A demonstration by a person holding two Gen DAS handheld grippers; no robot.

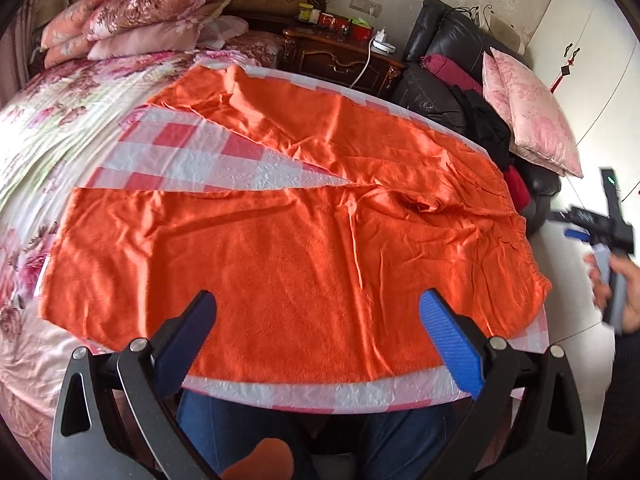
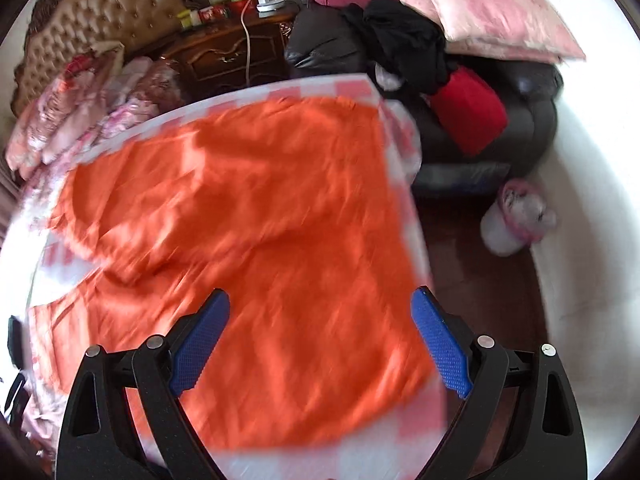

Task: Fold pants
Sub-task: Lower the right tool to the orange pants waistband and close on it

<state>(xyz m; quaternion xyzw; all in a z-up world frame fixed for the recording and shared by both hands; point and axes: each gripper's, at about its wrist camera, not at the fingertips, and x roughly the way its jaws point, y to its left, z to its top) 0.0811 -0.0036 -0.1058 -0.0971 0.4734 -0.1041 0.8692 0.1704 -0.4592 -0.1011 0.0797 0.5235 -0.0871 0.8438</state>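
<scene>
Hovering over the near edge of the table (image 1: 320,398), the left gripper (image 1: 318,312) has its blue fingers (image 1: 452,340) spread wide and holds nothing. The orange pants (image 1: 304,248) lie flat just beyond the fingertips, toward 12 o'clock, on a red-and-white checked cloth (image 1: 180,148). Their waistband sits at 3 o'clock and the two legs run out toward 9 and 11 o'clock, splitting apart with checked cloth showing between them.

The right gripper (image 2: 320,312) is likewise wide open and empty, poised above the pants' waist end; its view is motion-blurred. In the left wrist view it appears at 3 o'clock, off the table's right edge, gripped in the person's hand (image 1: 624,296) and well apart from the fabric.

A strip of bare checked cloth rims the pants along the near edge and right side. Farther off, a flowered bed (image 1: 60,128) lies at 10 o'clock, a wooden nightstand (image 1: 340,56) at 12, and a dark sofa (image 1: 452,64) with pink pillows (image 1: 532,112) at 2 o'clock.
</scene>
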